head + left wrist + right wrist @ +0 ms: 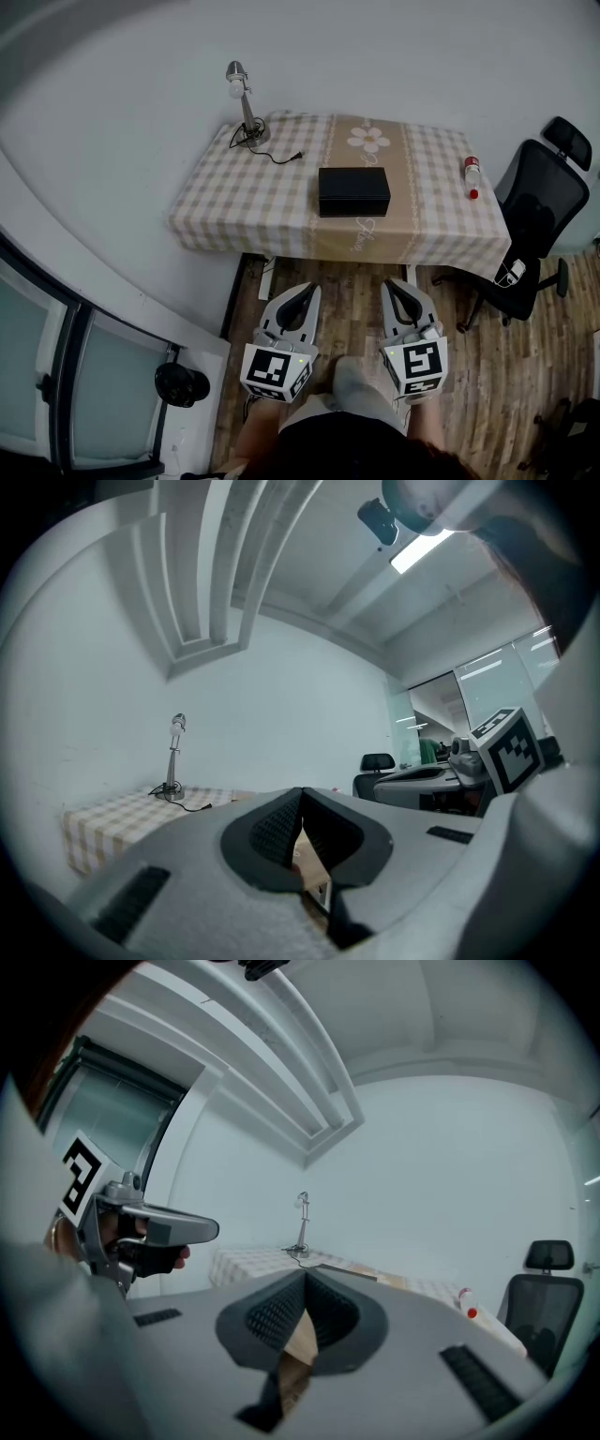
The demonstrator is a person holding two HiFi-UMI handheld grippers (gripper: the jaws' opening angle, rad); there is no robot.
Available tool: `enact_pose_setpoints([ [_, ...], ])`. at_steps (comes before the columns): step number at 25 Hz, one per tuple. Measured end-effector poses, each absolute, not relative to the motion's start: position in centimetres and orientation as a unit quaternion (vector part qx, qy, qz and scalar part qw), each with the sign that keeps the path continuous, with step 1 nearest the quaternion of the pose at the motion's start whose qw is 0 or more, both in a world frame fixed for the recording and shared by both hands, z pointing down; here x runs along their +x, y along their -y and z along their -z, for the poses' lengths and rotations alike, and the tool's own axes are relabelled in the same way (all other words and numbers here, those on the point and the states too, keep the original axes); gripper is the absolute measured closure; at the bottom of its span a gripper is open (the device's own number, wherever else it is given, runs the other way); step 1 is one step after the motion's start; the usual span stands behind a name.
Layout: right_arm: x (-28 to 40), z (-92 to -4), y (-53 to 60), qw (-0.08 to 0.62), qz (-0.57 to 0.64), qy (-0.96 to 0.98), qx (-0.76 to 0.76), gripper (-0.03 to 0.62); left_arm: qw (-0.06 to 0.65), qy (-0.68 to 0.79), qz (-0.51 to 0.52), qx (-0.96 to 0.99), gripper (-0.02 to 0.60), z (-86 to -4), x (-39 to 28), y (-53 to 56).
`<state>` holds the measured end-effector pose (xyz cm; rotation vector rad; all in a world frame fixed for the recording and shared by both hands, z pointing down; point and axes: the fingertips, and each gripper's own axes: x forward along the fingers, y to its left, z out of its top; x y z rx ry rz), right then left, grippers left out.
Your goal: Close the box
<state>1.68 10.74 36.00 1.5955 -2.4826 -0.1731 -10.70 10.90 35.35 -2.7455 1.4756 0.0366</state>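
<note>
Beyond our left gripper and right gripper we see a checked-cloth table against a pale wall, desk lamp ahead-left. A black office chair stands right of the right one; wooden floor lies beneath both.

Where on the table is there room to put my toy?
Bare cloth lies in front of the lamp cord, left of the black box, and between the box and the bottle. The back-left corner, by the lamp, is crowded.

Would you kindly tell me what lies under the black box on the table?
The black box sits on the checked tablecloth, on its plain beige middle strip. The cloth hangs over the edges, so the tabletop beneath is covered and cannot be seen.
</note>
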Motion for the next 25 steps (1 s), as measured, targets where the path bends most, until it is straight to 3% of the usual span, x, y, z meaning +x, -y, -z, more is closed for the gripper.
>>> enact_pose_setpoints([
  [25, 1.3, -36.9, -15.5, 0.091, 0.047, 0.841, 0.531, 0.577, 0.007, -0.470, -0.002, -0.883, 0.555, -36.4, -10.4, -15.9],
])
